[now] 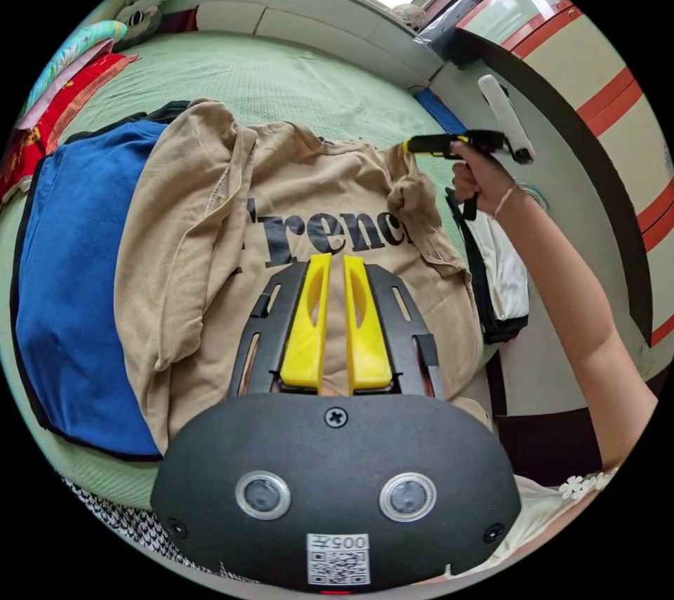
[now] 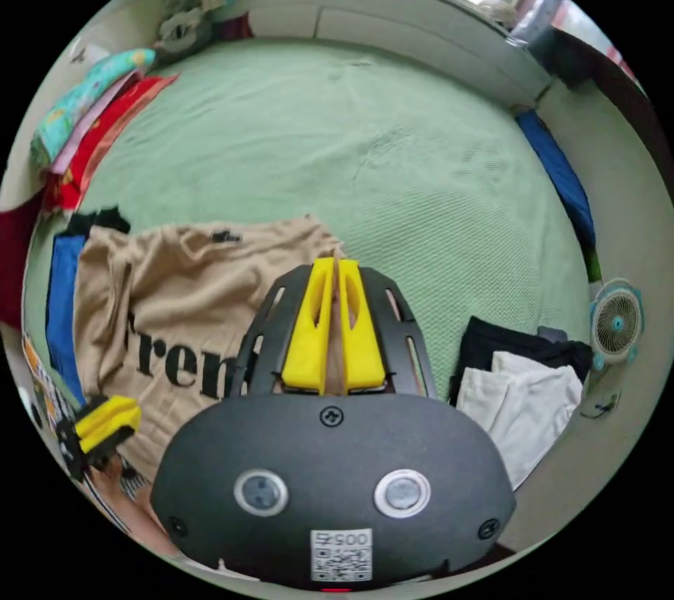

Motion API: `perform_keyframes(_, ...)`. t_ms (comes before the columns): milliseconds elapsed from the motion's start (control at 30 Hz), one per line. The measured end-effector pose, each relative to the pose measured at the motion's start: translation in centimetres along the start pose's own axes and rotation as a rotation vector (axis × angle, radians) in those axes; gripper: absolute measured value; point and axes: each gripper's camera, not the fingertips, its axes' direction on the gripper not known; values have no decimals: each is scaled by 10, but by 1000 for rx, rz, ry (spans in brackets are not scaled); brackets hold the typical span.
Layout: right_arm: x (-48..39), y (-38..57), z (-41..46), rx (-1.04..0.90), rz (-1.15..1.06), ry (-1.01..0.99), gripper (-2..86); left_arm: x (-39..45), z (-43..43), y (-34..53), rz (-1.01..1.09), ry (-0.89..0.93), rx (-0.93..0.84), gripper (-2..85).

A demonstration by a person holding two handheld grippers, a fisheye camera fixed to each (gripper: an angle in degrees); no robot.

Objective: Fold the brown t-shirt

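Note:
The brown t-shirt (image 1: pixel 203 256) with black lettering lies on the green bed (image 1: pixel 281 74), partly over a blue garment (image 1: pixel 77 263). My left gripper (image 1: pixel 335 262) sits low over the shirt's near hem, its yellow jaws drawn together with tan cloth in the narrow gap. In the right gripper view the left gripper (image 2: pixel 105 421) is at the shirt's (image 2: pixel 175 291) near edge. My right gripper (image 2: pixel 335 267) is shut on a corner of the shirt. From the left gripper view, the right gripper (image 1: pixel 411 145) holds that corner lifted, with cloth bunched below it.
A person's arm (image 1: pixel 562 277) reaches in from the right. Black and white clothes (image 2: pixel 519 389) lie at the bed's edge near a small fan (image 2: pixel 616 323). Folded bedding (image 2: pixel 91 116) is stacked along the far left side. The green bed (image 2: pixel 351 137) stretches beyond the shirt.

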Motion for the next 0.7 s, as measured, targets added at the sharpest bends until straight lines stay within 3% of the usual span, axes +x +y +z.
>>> perform_keyframes(133, 38, -28, 0, -33, 202, 40, -2, -2, -2, 4, -13, -2, 2, 50)
perform_keyframes(233, 54, -20, -23, 74, 280, 52, 1, -1, -5, 9, -16, 10, 10, 49)
perform_keyframes(400, 56, 36, -43, 77, 152, -92, 16, 7, -9, 16, -3, -3, 13, 50)
perform_keyframes(533, 41, 150, -68, 105, -68, -108, 38, 14, -11, 32, -29, 16, 33, 50)
perform_keyframes(700, 43, 300, -104, 120, -127, -79, 59, 32, -15, 73, -16, 71, 73, 63)
